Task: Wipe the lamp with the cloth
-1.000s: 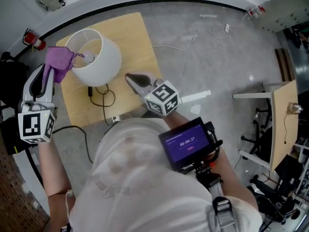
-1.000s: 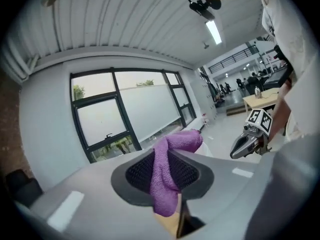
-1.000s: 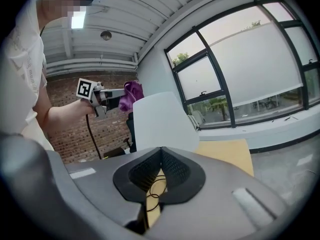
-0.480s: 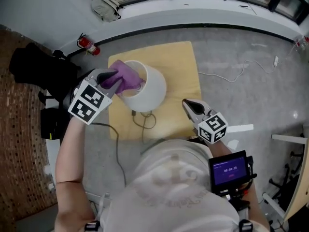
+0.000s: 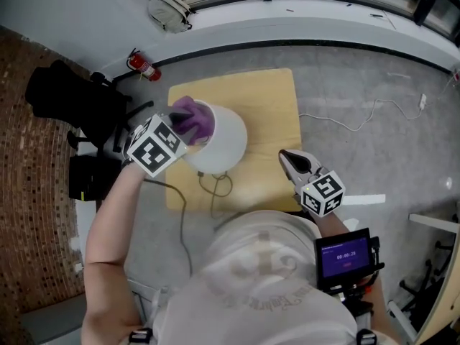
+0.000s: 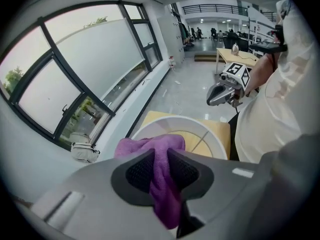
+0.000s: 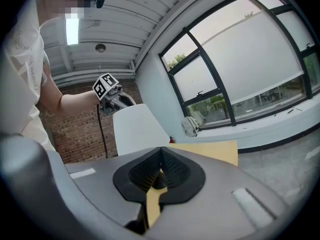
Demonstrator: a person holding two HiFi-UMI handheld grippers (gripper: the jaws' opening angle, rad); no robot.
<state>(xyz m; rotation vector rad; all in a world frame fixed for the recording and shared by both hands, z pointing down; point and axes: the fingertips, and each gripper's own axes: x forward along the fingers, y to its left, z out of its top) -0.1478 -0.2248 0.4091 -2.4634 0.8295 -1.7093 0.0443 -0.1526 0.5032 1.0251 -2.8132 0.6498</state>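
The grey floor carries a square light-wood table, which stands near a curved window sill. A brick-patterned surface bounds the scene on the person's left.

The lamp stands on the table's left half. Its white shade is open at the top, and the shade blocks the right gripper view of the table behind it. Black bags lie on the floor just beside the table's left edge. A pale bag rests on the sill.

The left gripper points steeply down at the shade's left rim. Its jaws pinch the purple cloth, which bunches between the pads and hangs below them. The cloth sits at the rim of the shade's open top.

The right gripper hovers over the table's near right corner, well apart from the lamp. Its jaws are pressed together at the tips with nothing between them.

The lamp's dark cord loops on the table in front of the lamp. A white cable trails across the floor to the right. A red fire extinguisher lies near the sill.
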